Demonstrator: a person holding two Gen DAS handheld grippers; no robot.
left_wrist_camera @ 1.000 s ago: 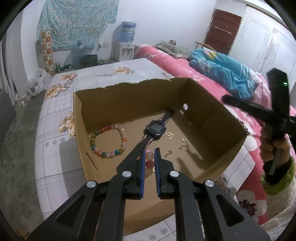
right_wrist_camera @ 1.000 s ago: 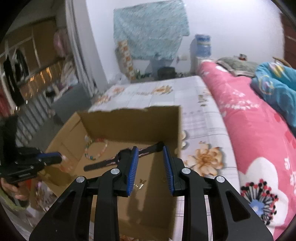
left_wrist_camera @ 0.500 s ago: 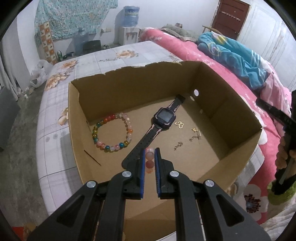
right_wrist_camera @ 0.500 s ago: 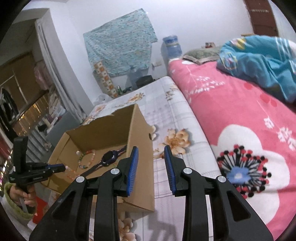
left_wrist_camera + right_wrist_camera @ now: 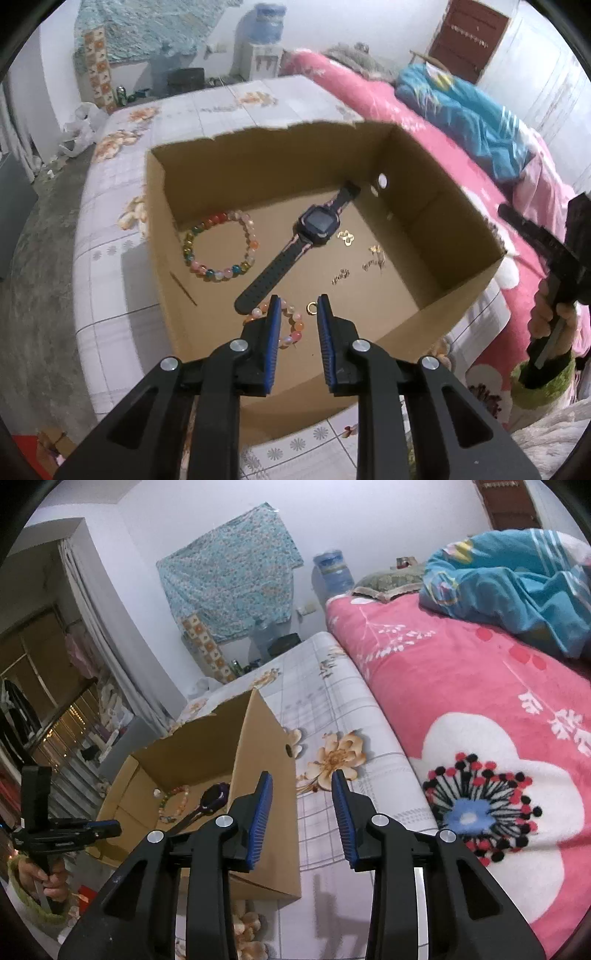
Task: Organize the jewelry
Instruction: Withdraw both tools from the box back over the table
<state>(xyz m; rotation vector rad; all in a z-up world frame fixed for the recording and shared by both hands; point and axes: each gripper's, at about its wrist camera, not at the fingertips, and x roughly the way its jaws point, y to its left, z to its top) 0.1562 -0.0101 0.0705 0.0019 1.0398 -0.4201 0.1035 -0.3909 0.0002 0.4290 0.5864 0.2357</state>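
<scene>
Left wrist view: the left gripper [image 5: 297,308] hangs over the cardboard box [image 5: 461,206], jaws opening, pads clear of the pink bead bracelet [image 5: 291,325] lying beneath on the box floor (beside the watch [image 5: 314,225]). Right wrist view: the right gripper [image 5: 301,788], jaws opening and empty, hovers outside the box's right wall over the bed [image 5: 388,775].

Cool, rather dim indoor light falls from above. The brown open cardboard box [image 5: 436,206] keeps soft shadow along its inner walls, ahead of the left gripper. The black right gripper [image 5: 302,790] throws a faint shadow on the pale floral sheet [image 5: 325,709] below it. Fisheye edges bend strongly, corners go black, and far objects look slightly blurred
</scene>
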